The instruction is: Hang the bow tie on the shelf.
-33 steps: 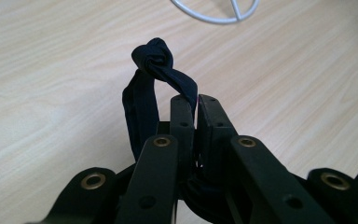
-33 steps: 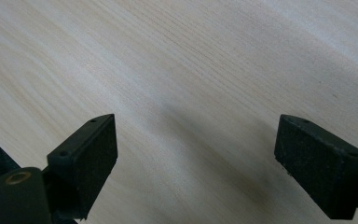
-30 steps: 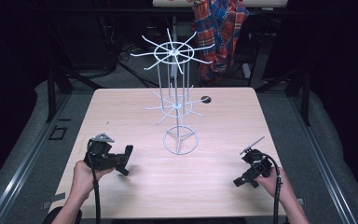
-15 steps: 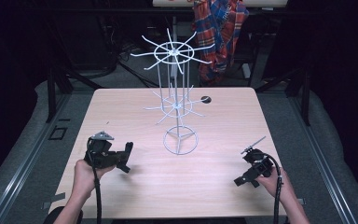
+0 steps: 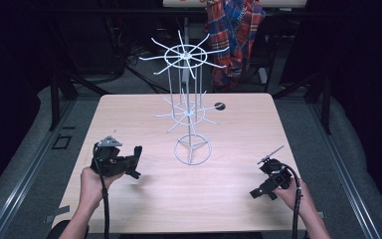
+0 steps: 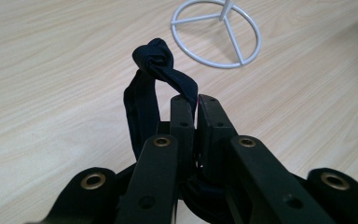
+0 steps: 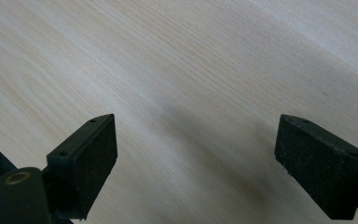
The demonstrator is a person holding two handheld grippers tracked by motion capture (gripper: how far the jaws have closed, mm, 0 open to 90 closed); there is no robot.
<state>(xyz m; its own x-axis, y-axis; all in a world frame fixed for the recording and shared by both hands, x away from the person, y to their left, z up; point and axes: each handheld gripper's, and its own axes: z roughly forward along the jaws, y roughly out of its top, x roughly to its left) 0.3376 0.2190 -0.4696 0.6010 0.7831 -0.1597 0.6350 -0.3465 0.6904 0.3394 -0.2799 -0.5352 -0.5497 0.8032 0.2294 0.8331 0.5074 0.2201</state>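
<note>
While gripping from the table's near left, holds the left gripper (image 5: 135, 160) low over the wood in the left hand (image 5: 93, 182), jaws pointing right toward the rack. Clamped together on a dark blue fabric loop (image 6: 154, 84), knotted at its top and standing up past the jaw tips in the left gripper view. Just beyond the knot, lies flat on the wood: the white ring foot (image 6: 216, 32) of the wire rack.

At the table's middle, rises upright: a white wire rack (image 5: 188, 112) with two tiers of spokes fanning out, a large wheel on top and a smaller one halfway down. Behind it to the right, near the far edge, sits a small dark round thing (image 5: 220, 106), too small to identify.

At the near right, holds the right gripper (image 5: 262, 191) in the right hand (image 5: 291, 193), angled toward the near left, cable trailing off the front edge. Jaws wide apart over bare wood, gripping nothing.

Underneath, a pale wooden table (image 5: 238, 149). Beyond the far edge, a plaid shirt (image 5: 236, 35) hanging in a dark room, with cables on grey floor.
</note>
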